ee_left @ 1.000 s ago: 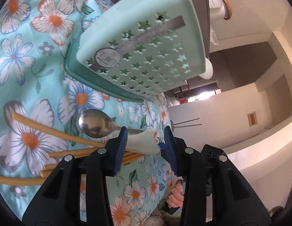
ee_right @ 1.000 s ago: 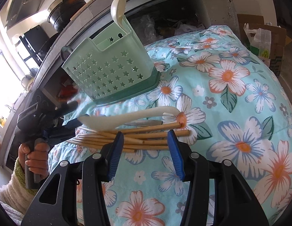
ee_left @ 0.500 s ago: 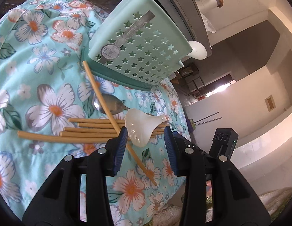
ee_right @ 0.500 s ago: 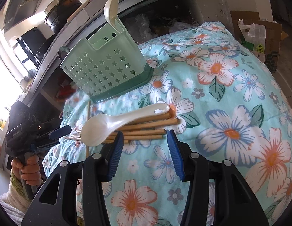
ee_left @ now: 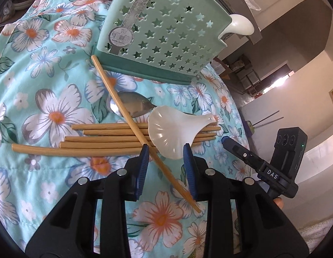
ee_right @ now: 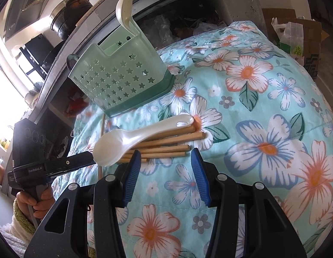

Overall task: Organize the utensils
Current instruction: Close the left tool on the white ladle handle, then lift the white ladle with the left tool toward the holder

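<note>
Your left gripper (ee_left: 165, 167) has just been closing its jaws; they stand apart, with a loose chopstick (ee_left: 132, 120) and the white spoon's (ee_left: 173, 133) bowl edge between them, nothing pinched. Your right gripper (ee_right: 165, 172) hovers with jaws spread and empty, near the chopstick bundle (ee_right: 166, 144) on the floral cloth (ee_right: 263, 107). The mint holder (ee_right: 121, 81) stands behind, another spoon (ee_right: 123, 10) inside.

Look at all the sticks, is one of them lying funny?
Yes. One chopstick lies slantwise across the neat row of chopsticks, from the green holder's base down between the left gripper fingers. It also crosses the metal spoon.
</note>
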A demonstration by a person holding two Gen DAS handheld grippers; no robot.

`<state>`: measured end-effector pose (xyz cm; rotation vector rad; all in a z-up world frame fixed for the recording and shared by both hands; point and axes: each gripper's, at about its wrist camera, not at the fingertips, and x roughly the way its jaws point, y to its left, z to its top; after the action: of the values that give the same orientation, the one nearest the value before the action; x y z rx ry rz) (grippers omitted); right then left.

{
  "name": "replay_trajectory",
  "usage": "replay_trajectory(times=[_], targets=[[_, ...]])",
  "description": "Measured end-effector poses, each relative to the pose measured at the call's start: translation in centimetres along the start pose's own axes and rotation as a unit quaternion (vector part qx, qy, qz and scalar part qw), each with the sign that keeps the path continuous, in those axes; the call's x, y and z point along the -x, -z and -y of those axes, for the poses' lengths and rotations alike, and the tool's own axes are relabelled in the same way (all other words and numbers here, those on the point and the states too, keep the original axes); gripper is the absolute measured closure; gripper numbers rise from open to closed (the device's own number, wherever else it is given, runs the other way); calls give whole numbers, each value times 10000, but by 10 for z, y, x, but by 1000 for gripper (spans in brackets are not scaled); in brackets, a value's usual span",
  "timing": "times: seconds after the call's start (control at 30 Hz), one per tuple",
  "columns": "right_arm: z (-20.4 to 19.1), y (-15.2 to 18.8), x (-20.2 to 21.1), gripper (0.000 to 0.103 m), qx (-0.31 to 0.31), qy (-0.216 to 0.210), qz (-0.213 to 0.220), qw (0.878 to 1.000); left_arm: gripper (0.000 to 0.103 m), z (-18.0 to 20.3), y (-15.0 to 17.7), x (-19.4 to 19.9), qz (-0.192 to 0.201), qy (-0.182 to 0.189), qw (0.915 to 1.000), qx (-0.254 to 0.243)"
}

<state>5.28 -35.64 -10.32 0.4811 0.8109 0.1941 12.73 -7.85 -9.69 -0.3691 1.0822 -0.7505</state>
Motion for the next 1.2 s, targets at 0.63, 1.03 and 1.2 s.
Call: replay_trajectory(times=[0.63,1.03,1.2], targets=[[0,4,3,56,-30,-23,85,10000,86,-20,-14,-17,-214,238,9935,1088],[1,10,12,56,-37,-62,239,9997,96,6,-11,-21,-63,-599,9965,588],[2,10,23,56,-6,-20,381,9993,99,8,-8,-13,68,-465,9972,578]])
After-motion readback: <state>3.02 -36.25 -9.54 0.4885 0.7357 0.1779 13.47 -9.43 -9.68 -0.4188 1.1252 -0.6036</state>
